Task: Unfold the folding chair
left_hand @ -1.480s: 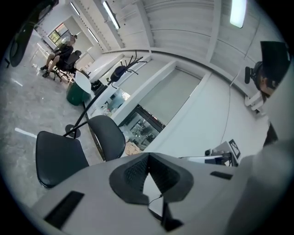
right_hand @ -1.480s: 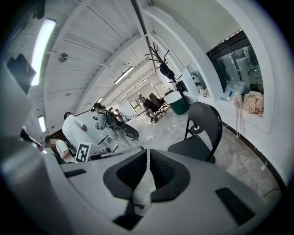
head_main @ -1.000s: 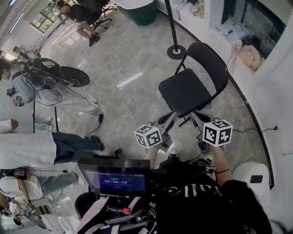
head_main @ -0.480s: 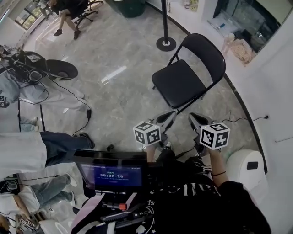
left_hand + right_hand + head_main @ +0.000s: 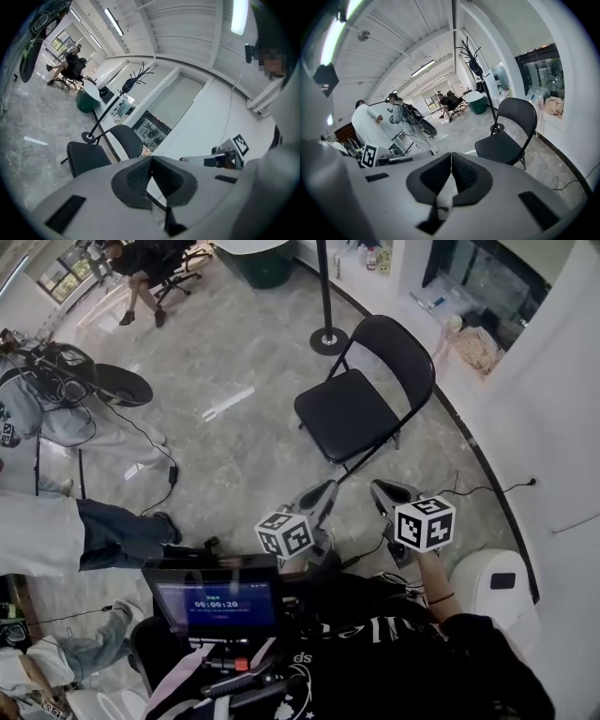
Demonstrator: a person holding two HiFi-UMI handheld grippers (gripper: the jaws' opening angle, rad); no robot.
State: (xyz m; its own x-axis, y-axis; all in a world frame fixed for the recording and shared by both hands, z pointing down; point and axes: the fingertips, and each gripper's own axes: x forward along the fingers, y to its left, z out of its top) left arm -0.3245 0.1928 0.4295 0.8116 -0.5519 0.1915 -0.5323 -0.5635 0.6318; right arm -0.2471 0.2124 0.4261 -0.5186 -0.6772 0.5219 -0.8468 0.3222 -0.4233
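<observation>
Your left gripper (image 5: 322,491) (image 5: 151,159): jaws clenched, nothing between. Your right gripper (image 5: 382,491) (image 5: 451,154): jaws clenched, empty too. Folding chair (image 5: 352,413) (image 5: 86,157) (image 5: 501,145) straight ahead of both tips, apart, no contact; neither hand clearly nearer. Chair stands open on floor (image 5: 244,456), seat flat, backrest on far side. Judgement: unfolding looks done.

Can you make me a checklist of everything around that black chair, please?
Surface: grey marble floor.
Job's things: black folding chair stands unfolded, seat down.
Clutter: pole stand base behind the chair; white container at right.
Grippers: left gripper and right gripper both shut, nothing between the fingers, apart from the chair.
Cables: black cable across the floor at left; second cable by the right wall.
Surroundings: people at left; seated person far off.
</observation>
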